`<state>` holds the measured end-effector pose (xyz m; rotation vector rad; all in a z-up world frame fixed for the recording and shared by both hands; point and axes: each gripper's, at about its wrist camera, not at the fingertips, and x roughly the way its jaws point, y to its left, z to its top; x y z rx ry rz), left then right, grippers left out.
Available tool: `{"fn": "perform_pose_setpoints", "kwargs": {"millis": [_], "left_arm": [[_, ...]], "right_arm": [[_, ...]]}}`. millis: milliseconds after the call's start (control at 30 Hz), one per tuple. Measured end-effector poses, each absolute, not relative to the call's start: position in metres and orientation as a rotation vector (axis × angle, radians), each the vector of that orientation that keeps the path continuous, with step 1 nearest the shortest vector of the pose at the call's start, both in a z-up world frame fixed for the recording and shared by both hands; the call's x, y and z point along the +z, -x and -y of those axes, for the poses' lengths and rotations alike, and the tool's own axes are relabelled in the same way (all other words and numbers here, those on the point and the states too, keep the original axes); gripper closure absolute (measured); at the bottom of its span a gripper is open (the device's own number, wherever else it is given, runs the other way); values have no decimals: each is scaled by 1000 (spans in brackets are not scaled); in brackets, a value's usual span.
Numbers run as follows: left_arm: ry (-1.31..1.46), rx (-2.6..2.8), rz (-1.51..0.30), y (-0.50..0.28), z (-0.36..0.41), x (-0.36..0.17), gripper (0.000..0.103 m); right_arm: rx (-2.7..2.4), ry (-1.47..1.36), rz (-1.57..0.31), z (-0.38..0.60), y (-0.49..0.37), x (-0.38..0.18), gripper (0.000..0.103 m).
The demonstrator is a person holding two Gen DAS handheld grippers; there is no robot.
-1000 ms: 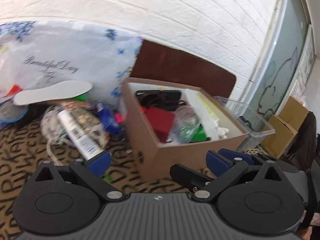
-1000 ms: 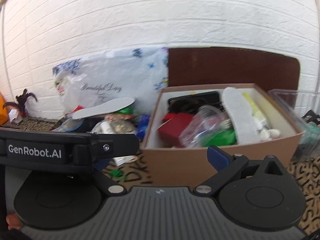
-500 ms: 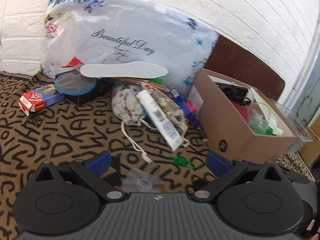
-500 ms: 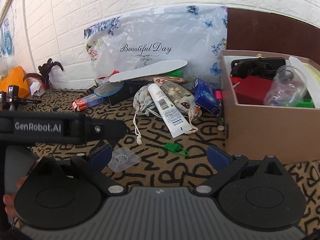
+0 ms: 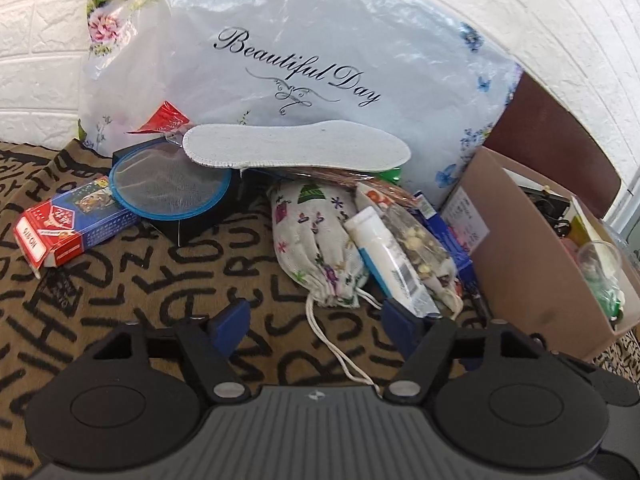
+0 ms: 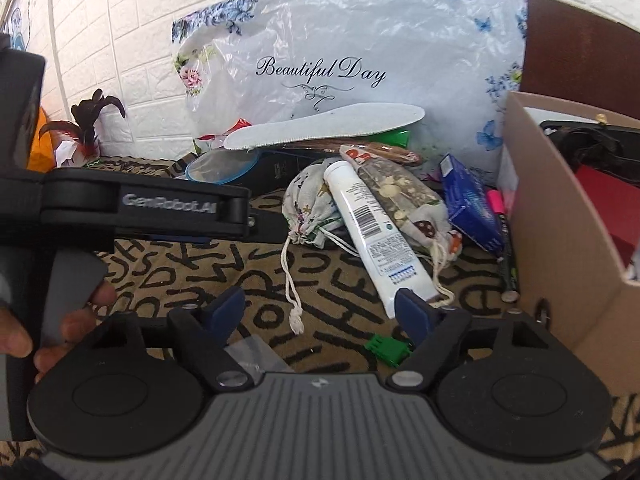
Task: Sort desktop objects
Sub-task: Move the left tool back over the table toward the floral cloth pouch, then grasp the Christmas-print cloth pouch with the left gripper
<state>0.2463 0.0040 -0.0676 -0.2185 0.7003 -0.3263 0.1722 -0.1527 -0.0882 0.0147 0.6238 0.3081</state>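
Note:
A pile of objects lies on the patterned cloth: a white insole point(image 5: 296, 146), a floral drawstring pouch point(image 5: 316, 244), a white tube point(image 5: 394, 264), a bag of nuts point(image 5: 416, 240), a blue-rimmed round lid point(image 5: 170, 190) and a red-and-blue carton point(image 5: 68, 224). My left gripper point(image 5: 314, 322) is open and empty, just in front of the pouch. My right gripper point(image 6: 320, 310) is open and empty, near the tube's point(image 6: 372, 228) lower end; a green clip point(image 6: 386, 346) lies by its right finger. The brown cardboard box point(image 6: 560, 232) stands at right.
A large white "Beautiful Day" plastic bag point(image 5: 300, 60) leans on the brick wall behind the pile. A blue box point(image 6: 470, 200) and pens point(image 6: 506, 240) lie beside the cardboard box. The left gripper's body point(image 6: 120, 208) crosses the right wrist view at left.
Both grippers have swung left away from the cardboard box and moved down and closer to the pile on the cloth. Both stayed open and empty.

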Motion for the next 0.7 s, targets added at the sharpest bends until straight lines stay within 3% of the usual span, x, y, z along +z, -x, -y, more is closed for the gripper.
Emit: {"fn": "perform_pose_setpoints", "kwargs": {"millis": [267,600,667,700], "left_arm": [[252,-347,-730,-282,-3,-79,33],[260,-375,-767,-323,3,-87,27],[267,-403,-778,-327,3,-89,32],[281,-426,-786,-327,3,-89,43]], "right_arm": [[324,-61,-685,136,-216,-107,39],[295,-106,-662,130,-262,-116,43],[298,-85,-653,126,-268,-116,48],[301,-76,-654,125,-270,-117,53]]}}
